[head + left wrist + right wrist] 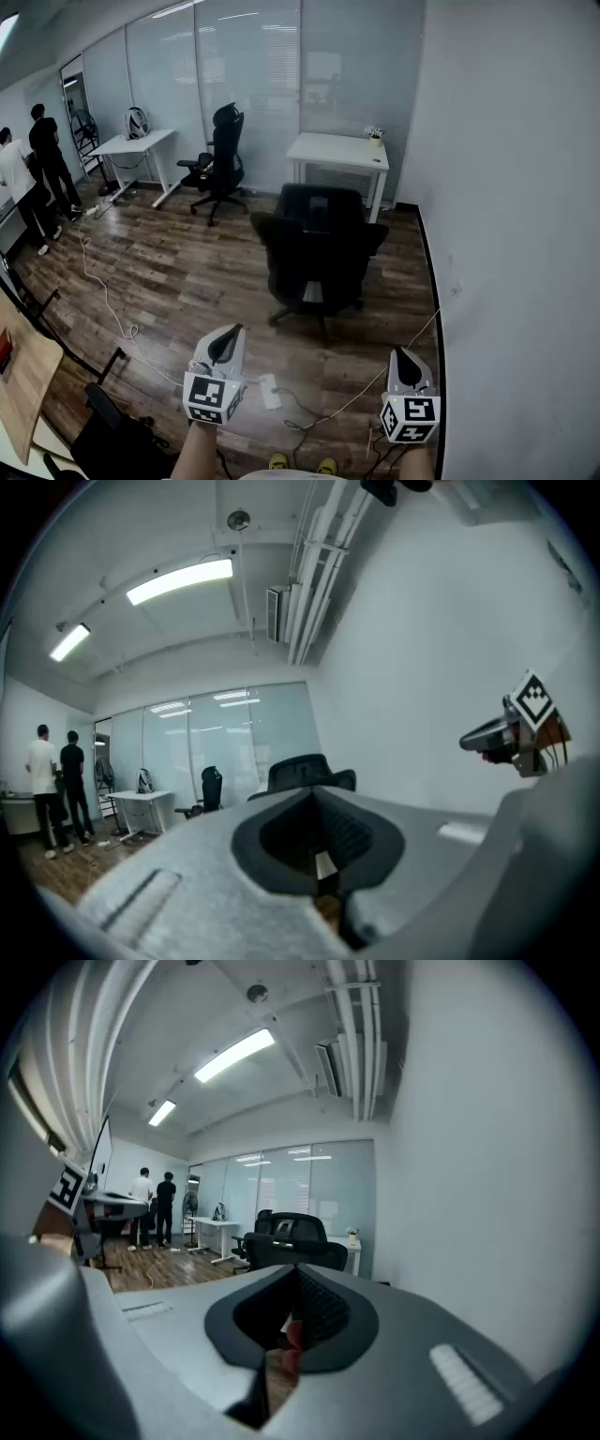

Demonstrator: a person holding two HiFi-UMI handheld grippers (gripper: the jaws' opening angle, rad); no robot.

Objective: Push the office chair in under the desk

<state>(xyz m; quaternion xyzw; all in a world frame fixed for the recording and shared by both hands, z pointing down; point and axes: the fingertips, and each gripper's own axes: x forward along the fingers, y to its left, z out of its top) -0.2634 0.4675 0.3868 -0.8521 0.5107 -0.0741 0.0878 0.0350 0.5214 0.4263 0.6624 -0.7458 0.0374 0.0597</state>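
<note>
A black office chair [317,253] stands on the wood floor with its back toward me, a short way in front of a small white desk [339,152] against the glass wall. The same chair [302,772] shows past the left jaws, and the chair [291,1238] past the right jaws too. My left gripper [227,343] and right gripper [403,364] are held low near me, well short of the chair, both shut with nothing between the jaws.
A second black chair [219,161] and another white desk [133,143] stand at the back left. Two people [37,159] stand at the far left. Cables and a power strip [270,390] lie on the floor near my feet. A white wall [516,206] runs along the right.
</note>
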